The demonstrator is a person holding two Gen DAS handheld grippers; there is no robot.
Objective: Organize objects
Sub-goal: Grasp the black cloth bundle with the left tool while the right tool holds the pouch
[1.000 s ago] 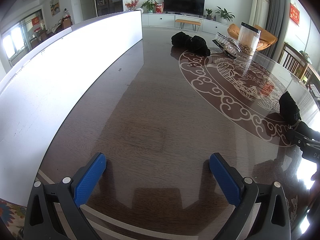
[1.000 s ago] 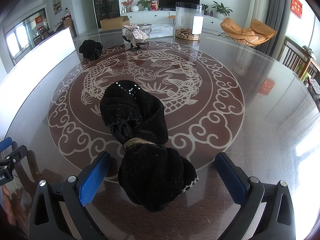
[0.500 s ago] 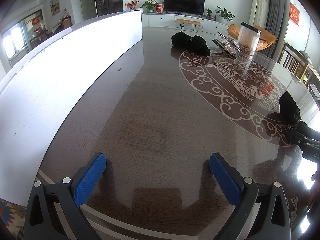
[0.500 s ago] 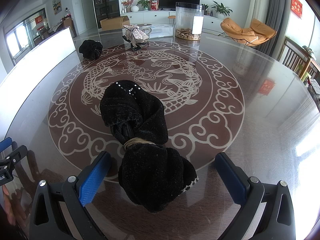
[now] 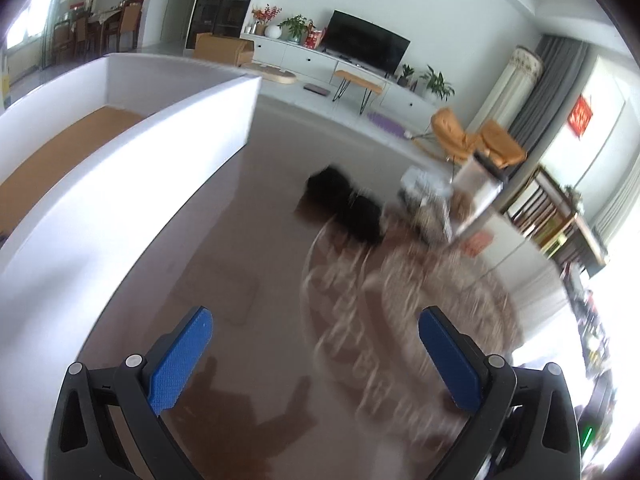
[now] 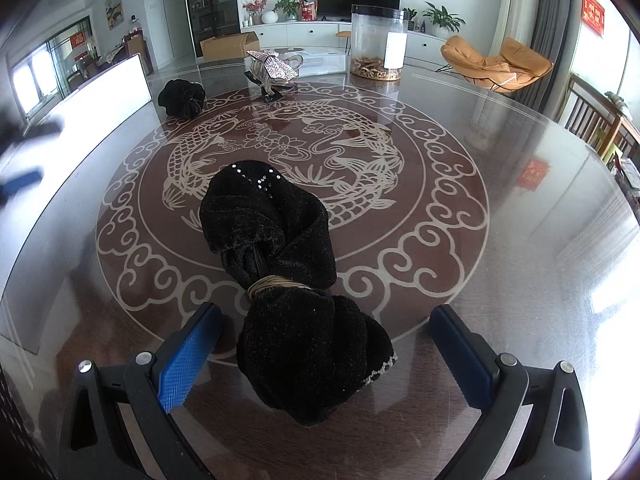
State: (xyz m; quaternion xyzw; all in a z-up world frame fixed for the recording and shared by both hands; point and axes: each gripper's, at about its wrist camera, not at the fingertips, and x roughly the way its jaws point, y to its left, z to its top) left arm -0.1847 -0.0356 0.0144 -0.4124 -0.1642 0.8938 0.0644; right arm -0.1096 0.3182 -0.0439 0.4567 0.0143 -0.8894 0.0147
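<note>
Straddling the near black velvet bundle tied with a tan cord at its waist (image 6: 294,300), the right gripper (image 6: 324,350) has its blue-padded jaws spread wide and grips nothing; the bundle's lower lobe lies between the pads, touching neither. It lies on the round glass-topped table with the fish-and-cloud pattern (image 6: 460,184), upper lobe toward 12 o'clock. My read: the step in hand is the grasp on this bundle. To do it well, close on the fat lower lobe or just at the cord, where the fabric is bunched and won't slip; centre first, since the lobe looks nearer the left pad. Soft cloth will compress, so squeeze fully before lifting, and lift straight up to avoid dragging on the glass. The left gripper (image 5: 316,354) is also wide open and empty, well above the table, its view motion-blurred. The likely drop spot is the long white-walled box with the brown floor (image 5: 132,132) at 10 o'clock in the left view. A second black velvet bundle (image 6: 182,98) lies at 11 o'clock in the right view, near a silvery sequinned ornament (image 6: 270,70) and a clear cylindrical jar (image 6: 378,42) at 12. Leave those alone.
</note>
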